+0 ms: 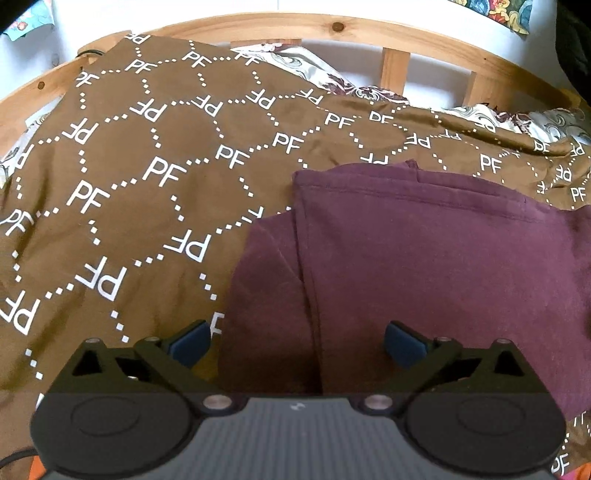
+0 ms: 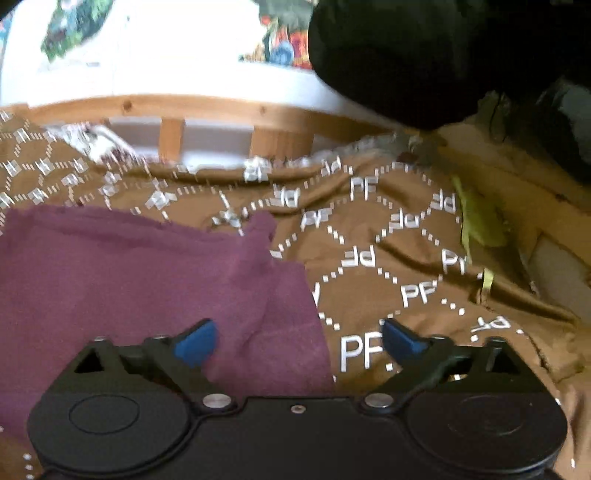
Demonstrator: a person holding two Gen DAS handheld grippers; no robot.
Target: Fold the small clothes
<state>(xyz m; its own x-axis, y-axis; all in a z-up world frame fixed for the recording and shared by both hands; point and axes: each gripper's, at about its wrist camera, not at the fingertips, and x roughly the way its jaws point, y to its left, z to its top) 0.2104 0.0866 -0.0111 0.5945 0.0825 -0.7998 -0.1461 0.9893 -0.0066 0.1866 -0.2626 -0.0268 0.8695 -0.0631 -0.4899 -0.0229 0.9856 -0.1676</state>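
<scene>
A maroon garment (image 1: 424,258) lies partly folded on a brown bedspread (image 1: 129,184) printed with white "PF" letters. My left gripper (image 1: 297,341) is open and empty, hovering over the garment's near left edge. In the right wrist view the garment (image 2: 129,277) fills the left side, with its right edge under my right gripper (image 2: 299,341). That gripper is open and empty, with one blue pad (image 2: 195,345) over the garment and the other over the bedspread (image 2: 406,258).
A wooden bed frame (image 1: 332,27) with slats curves along the far side, with a white wall behind. A patterned pillow (image 1: 314,70) lies at the head. A yellow-green strap (image 2: 476,221) lies at the bed's right edge. A dark mass (image 2: 406,55) hangs above right.
</scene>
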